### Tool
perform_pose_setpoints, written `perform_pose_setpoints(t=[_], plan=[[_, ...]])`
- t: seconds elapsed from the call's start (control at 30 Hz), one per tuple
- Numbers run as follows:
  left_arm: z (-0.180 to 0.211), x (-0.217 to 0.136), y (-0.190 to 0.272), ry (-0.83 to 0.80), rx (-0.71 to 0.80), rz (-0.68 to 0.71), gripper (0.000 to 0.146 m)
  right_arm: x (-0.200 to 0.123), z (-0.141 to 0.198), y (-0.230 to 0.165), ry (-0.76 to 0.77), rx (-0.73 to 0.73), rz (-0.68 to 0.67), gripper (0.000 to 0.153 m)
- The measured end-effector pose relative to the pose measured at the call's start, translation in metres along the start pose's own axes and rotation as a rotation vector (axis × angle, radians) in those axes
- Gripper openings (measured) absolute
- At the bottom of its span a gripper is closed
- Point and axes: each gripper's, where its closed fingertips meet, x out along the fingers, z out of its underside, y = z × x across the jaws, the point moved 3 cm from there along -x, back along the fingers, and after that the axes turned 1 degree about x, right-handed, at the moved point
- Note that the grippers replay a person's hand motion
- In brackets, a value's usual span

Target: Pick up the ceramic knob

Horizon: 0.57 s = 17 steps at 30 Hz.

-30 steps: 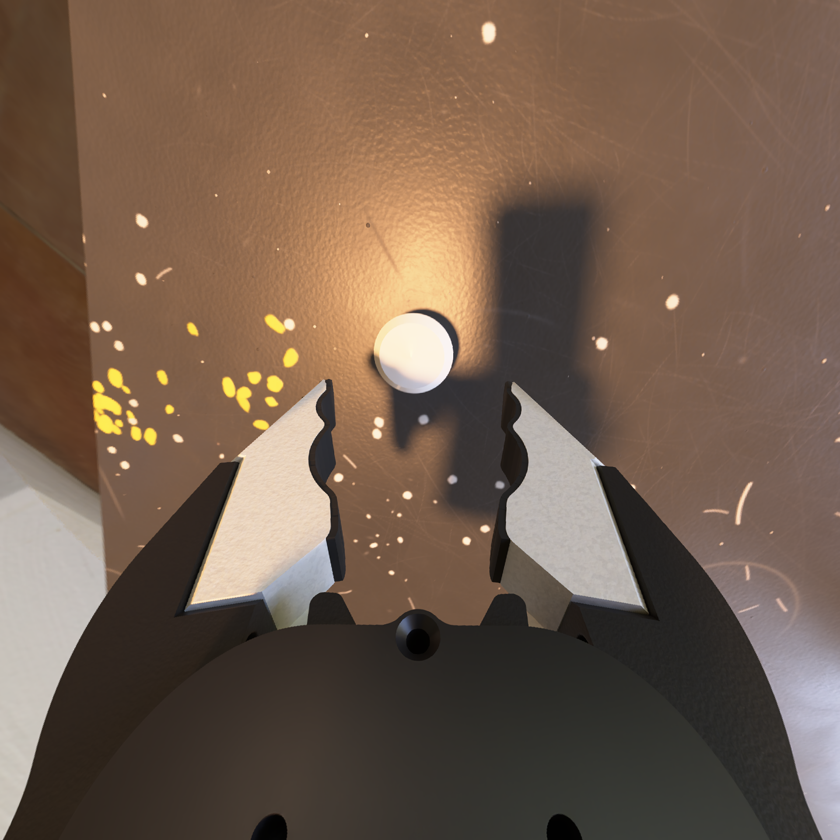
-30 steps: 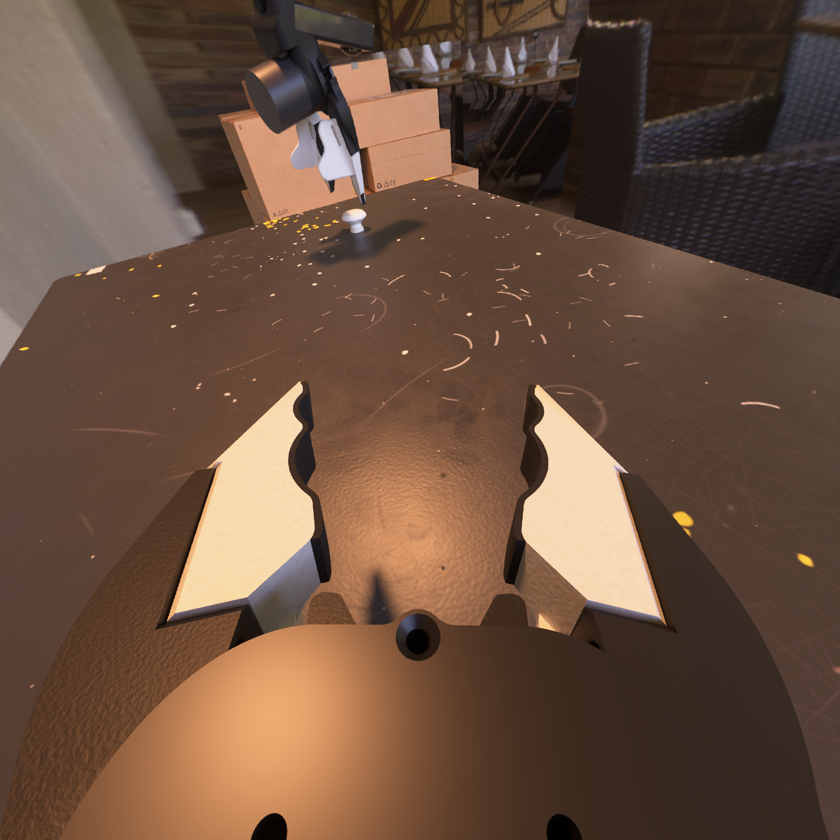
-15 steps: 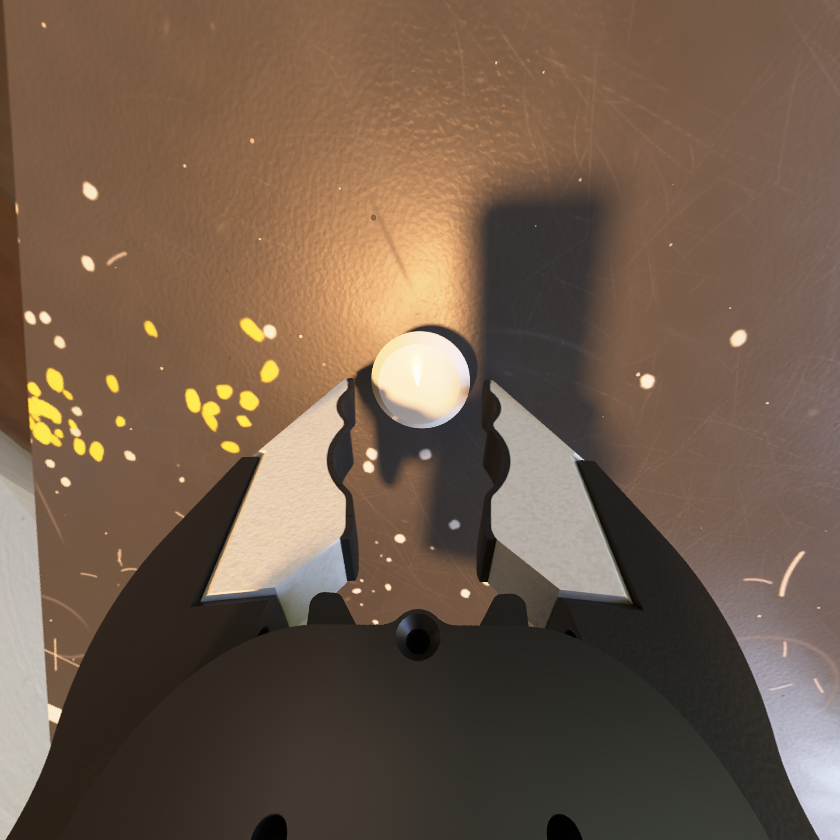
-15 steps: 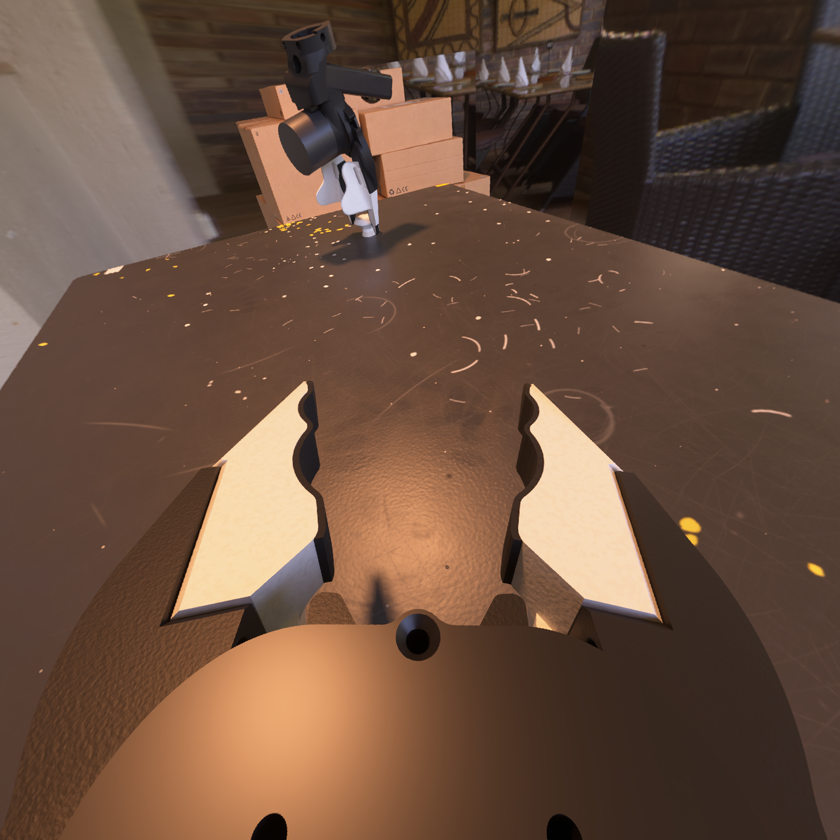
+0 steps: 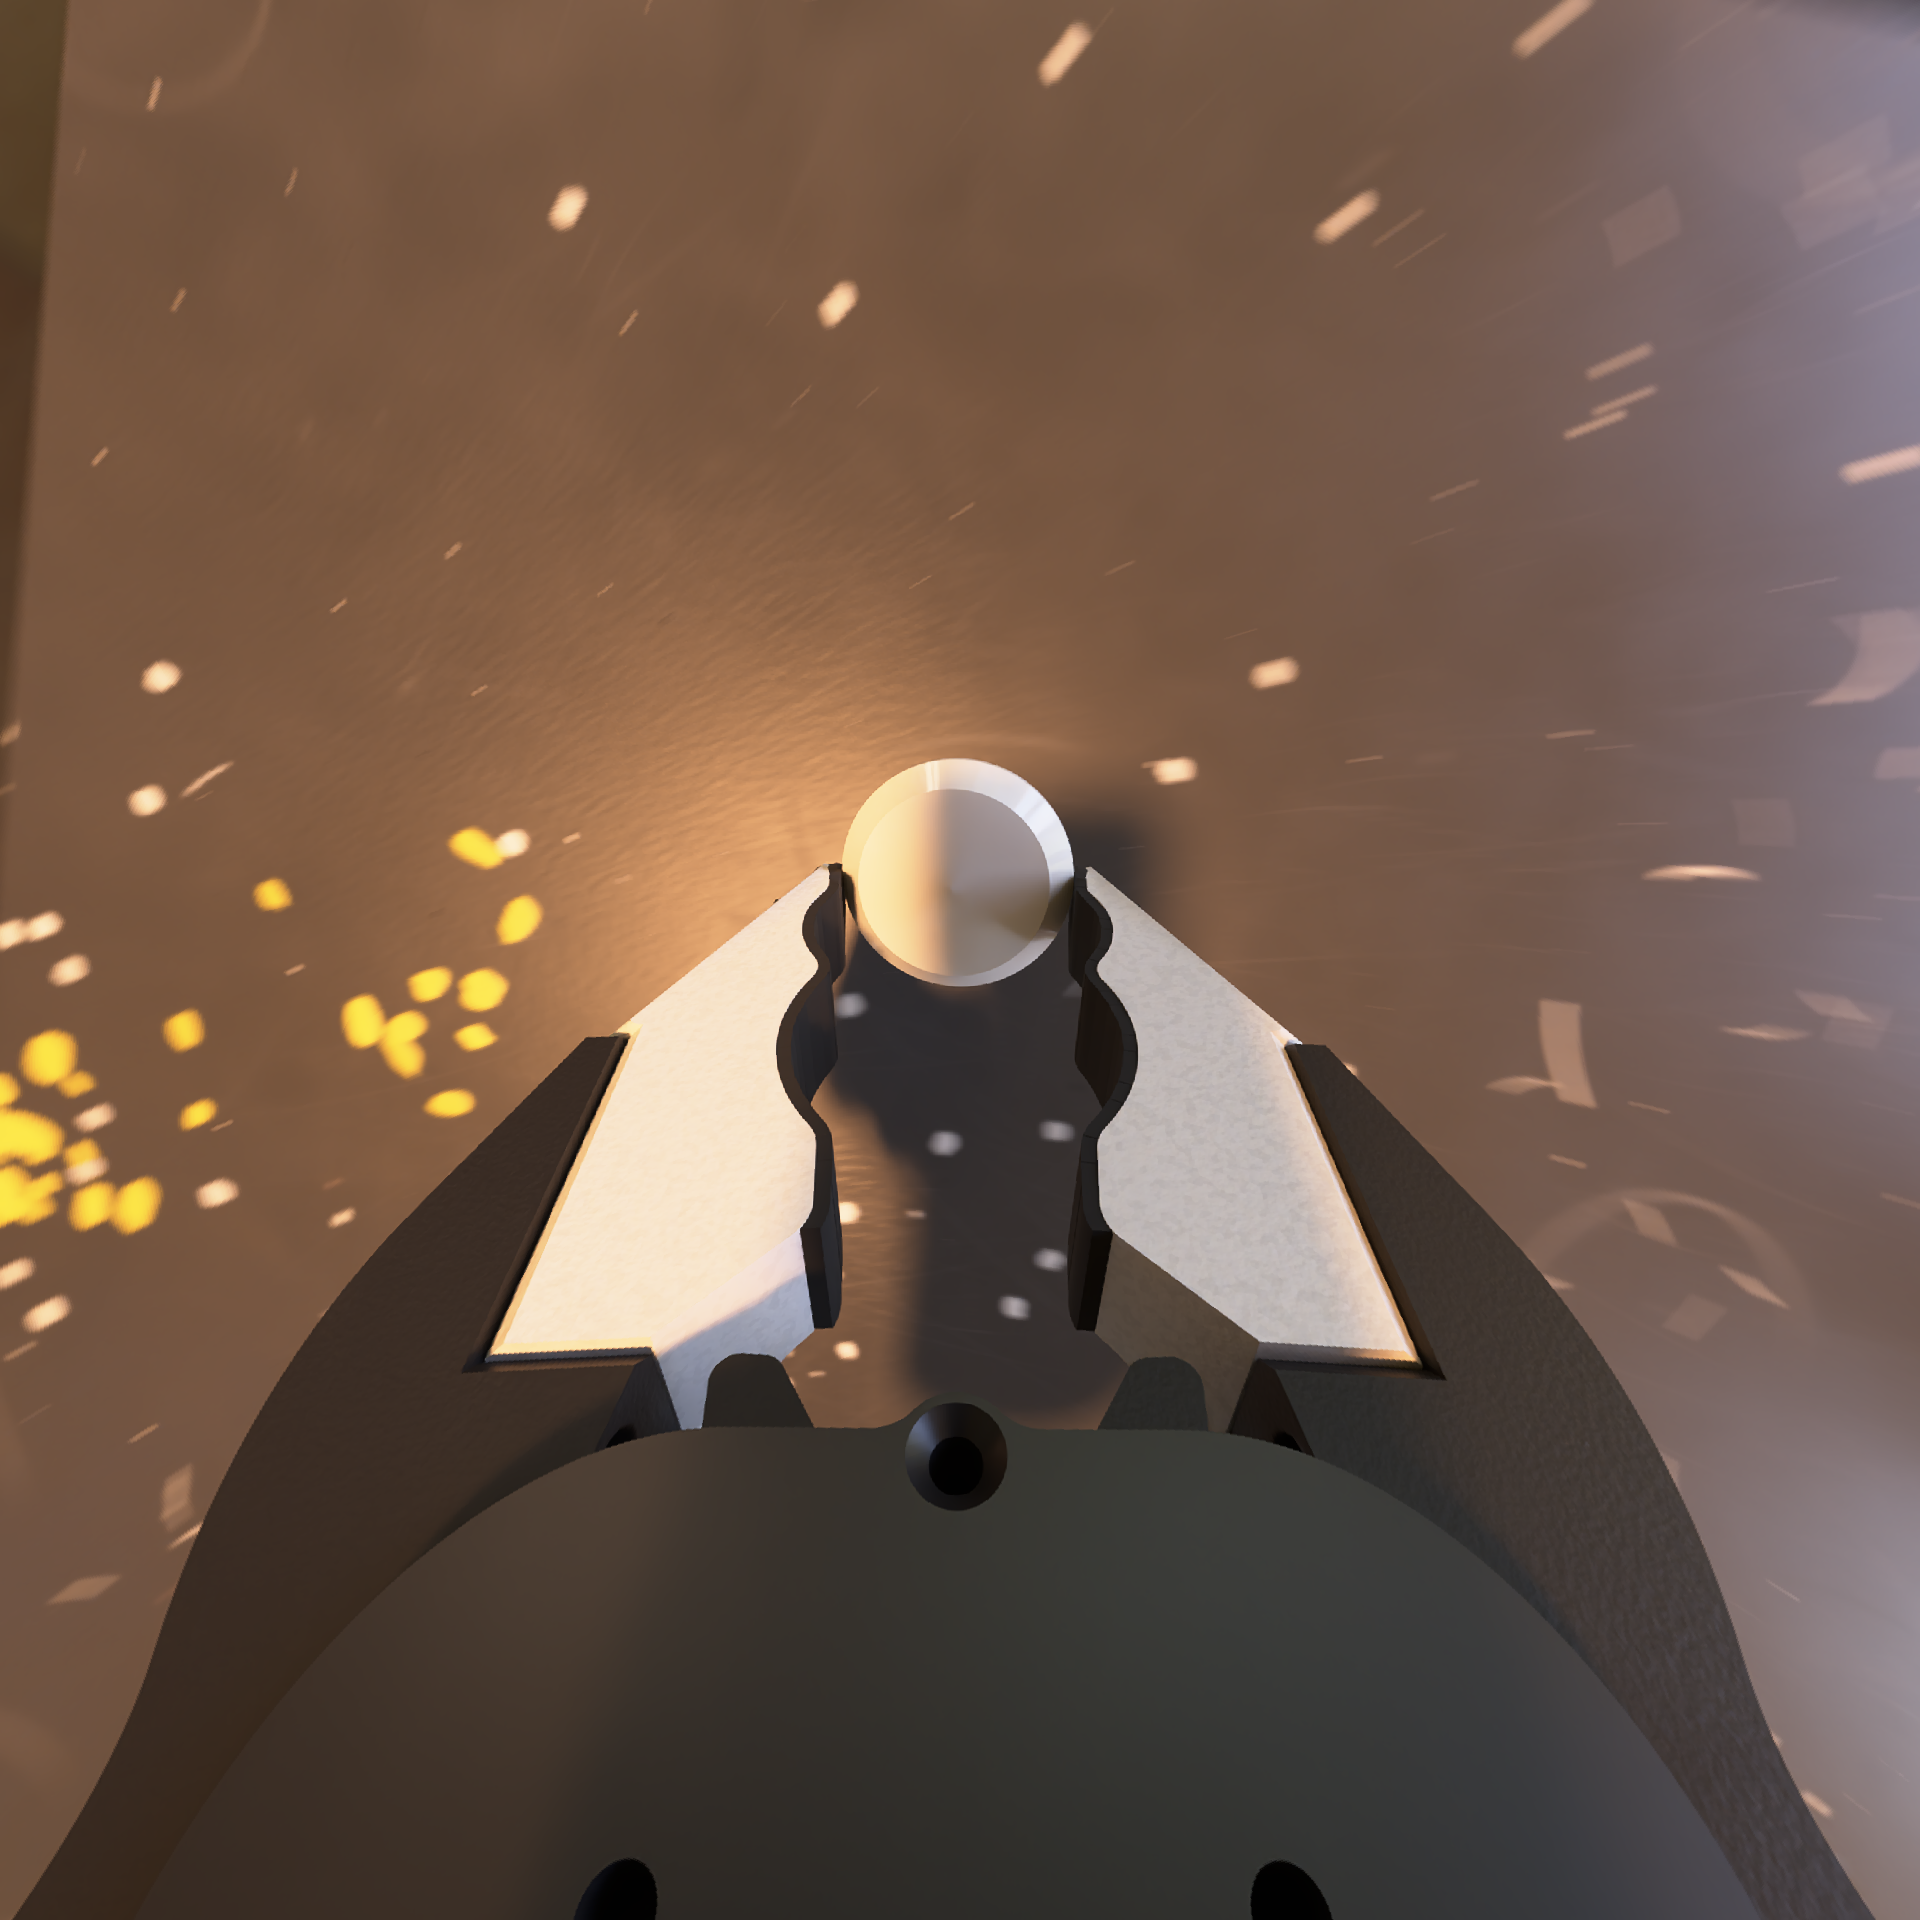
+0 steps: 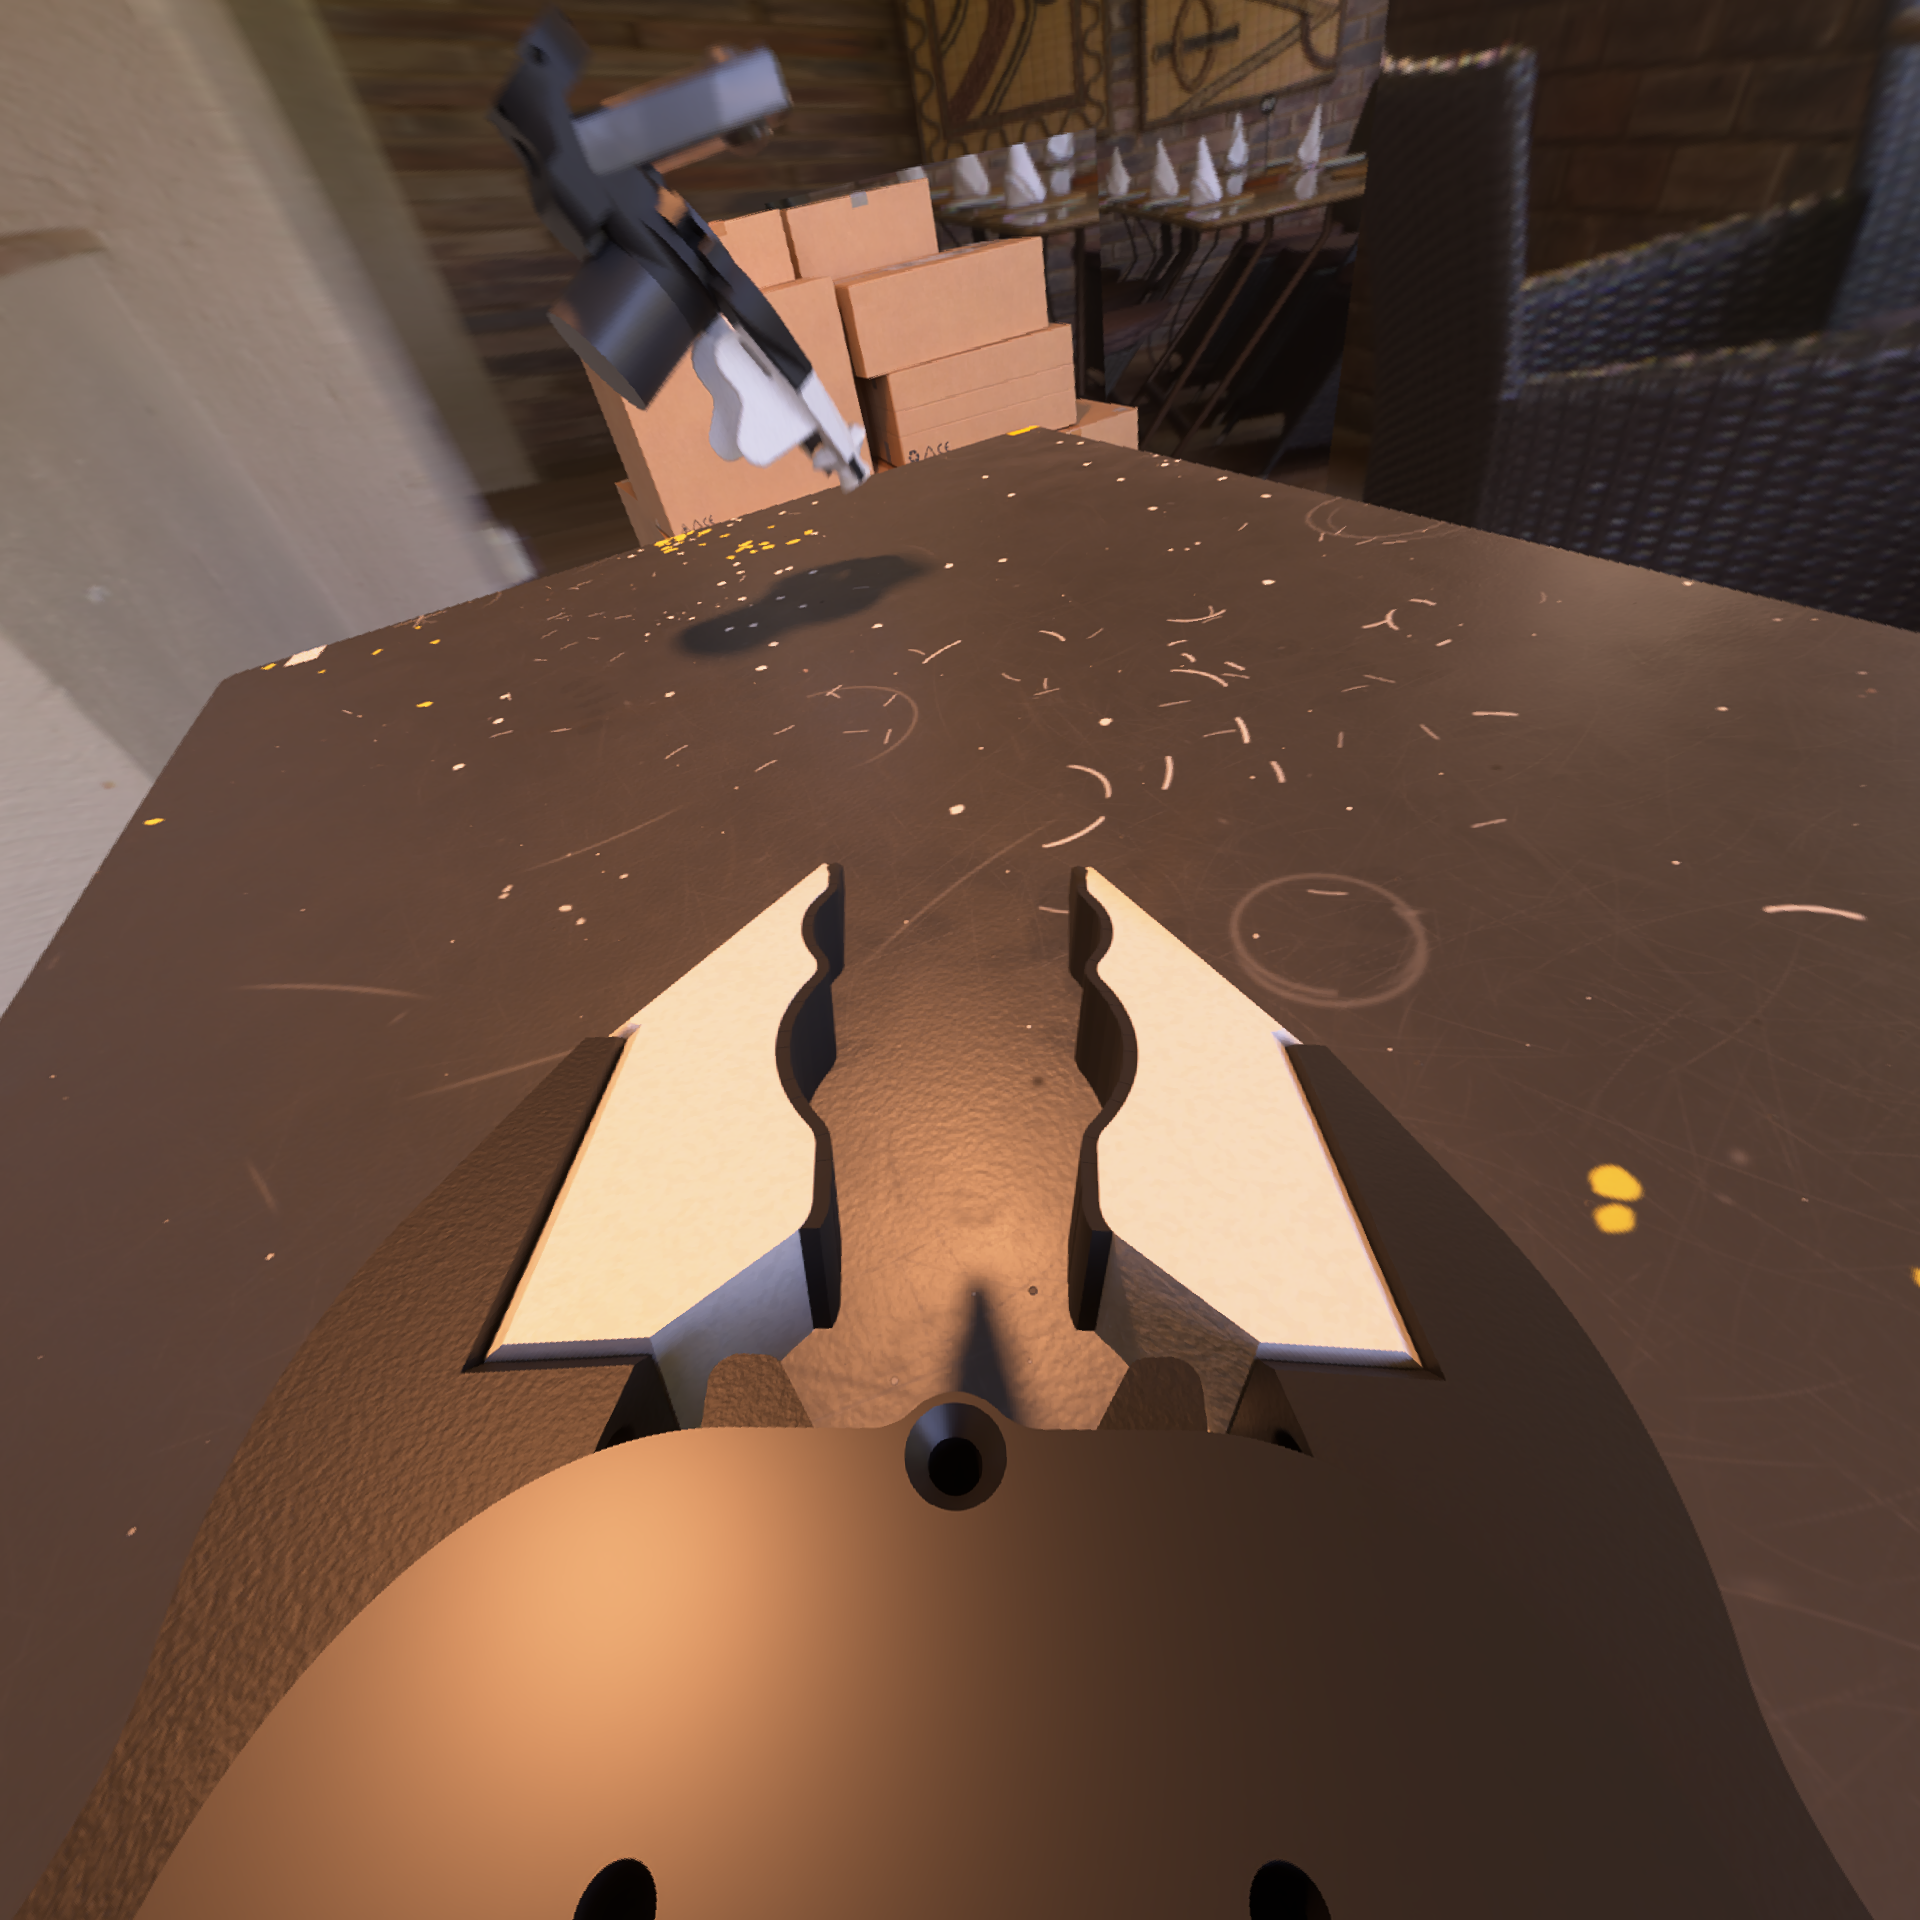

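Scuffed brown bench [image 6: 1351,1039], speckled w/ paint flecks. Left claw [image 5: 956,883] pinching ceramic knob [image 5: 956,871] at fingertips, apparently raised clear of bench. Right claw [image 6: 956,883] empty, narrow gap, low over bench. Advice: keep squeeze firm, lift slow & level, since tip-only hold could slip.

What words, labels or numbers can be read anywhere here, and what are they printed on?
cardboard boxes: small dark printed marks low on their fronts, too small and blurred to read.
ceramic knob, left tongs, right tongs, table: no writing, only specks and scratches on the table.
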Motion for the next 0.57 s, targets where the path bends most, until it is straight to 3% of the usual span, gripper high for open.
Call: perform_pose_setpoints(t=[0.17,0.33,0.43,0.57], plan=[[-0.012,-0.092,0.068,0.398,0.011,0.443,0.043,0.003,-0.001,-0.007,-0.003,0.022,-0.042,0.062],[0.008,-0.173,0.152,0.688,0.100,0.908,0.043,0.007,-0.005,-0.016,0.031,0.120,-0.136,0.079],[0.035,-0.195,0.208,0.798,0.178,1.138,0.043,0.007,-0.015,-0.020,0.100,0.239,-0.182,0.089],[0.073,-0.198,0.277,0.935,0.273,1.375,0.043,0.001,-0.031,-0.034,0.132,0.324,-0.220,0.098]])
